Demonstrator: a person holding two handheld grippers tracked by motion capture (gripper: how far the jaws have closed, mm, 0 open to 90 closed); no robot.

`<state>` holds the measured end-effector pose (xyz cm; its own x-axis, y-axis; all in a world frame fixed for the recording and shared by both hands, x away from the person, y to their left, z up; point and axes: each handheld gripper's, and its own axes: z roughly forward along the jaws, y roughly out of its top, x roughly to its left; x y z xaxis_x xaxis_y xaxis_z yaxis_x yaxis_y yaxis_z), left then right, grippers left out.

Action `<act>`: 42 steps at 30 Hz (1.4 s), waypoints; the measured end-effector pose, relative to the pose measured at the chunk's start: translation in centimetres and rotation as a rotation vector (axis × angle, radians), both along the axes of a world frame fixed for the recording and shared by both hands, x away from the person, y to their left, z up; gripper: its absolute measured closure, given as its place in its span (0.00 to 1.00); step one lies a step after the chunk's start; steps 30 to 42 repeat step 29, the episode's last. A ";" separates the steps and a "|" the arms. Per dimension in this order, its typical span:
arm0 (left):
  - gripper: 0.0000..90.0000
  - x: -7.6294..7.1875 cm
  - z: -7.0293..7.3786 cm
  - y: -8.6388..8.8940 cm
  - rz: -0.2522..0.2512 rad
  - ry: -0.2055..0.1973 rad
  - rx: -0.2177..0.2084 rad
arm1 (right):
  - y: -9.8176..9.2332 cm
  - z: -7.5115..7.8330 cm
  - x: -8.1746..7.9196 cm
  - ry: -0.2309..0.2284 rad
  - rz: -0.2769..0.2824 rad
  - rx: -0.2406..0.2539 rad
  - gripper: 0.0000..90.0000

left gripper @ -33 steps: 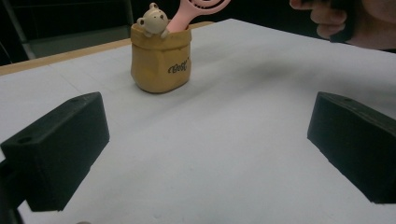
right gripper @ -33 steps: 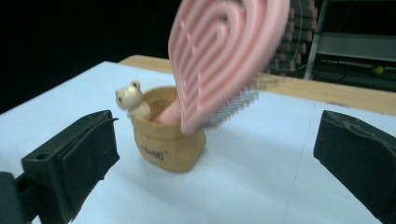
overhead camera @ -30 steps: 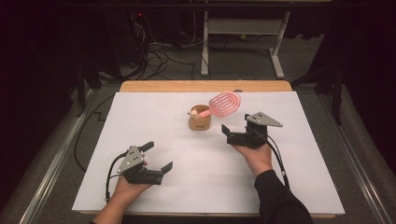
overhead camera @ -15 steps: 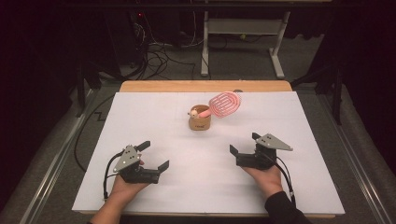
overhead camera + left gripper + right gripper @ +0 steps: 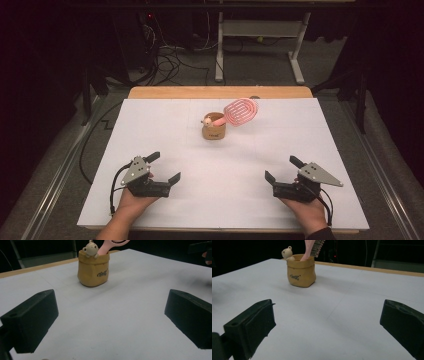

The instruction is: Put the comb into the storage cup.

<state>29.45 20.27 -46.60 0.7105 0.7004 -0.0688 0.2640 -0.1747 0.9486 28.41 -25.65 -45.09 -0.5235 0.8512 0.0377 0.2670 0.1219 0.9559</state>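
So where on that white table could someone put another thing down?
Nearly anywhere. The white table is bare between the left gripper and right gripper, and on both sides of the tan holder. The only busy spot is far centre, where the holder stands with the pink brush leaning out to its right.

The high view looks forward and down from the person's side, taking in the whole white table (image 5: 230,165) from some way off. Each gripper view sits low, just above the tabletop, and looks out between its own jaws. Both face the tan pot (image 5: 93,270) (image 5: 301,270), at 12 o'clock in the high view (image 5: 214,131).
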 end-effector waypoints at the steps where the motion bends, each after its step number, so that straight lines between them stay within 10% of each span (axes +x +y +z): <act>1: 0.00 -0.1 0.0 0.1 0.003 0.000 -0.001 | -0.3 0.1 -0.3 -0.007 0.001 -0.001 0.00; 11: 0.00 -0.6 0.1 1.0 0.034 0.005 -0.019 | -2.9 0.0 -3.2 -0.056 -0.026 0.038 0.00; 42: 0.00 -0.7 0.1 1.2 0.032 0.009 -0.019 | -3.1 -0.5 -2.9 -0.060 -0.049 0.009 0.00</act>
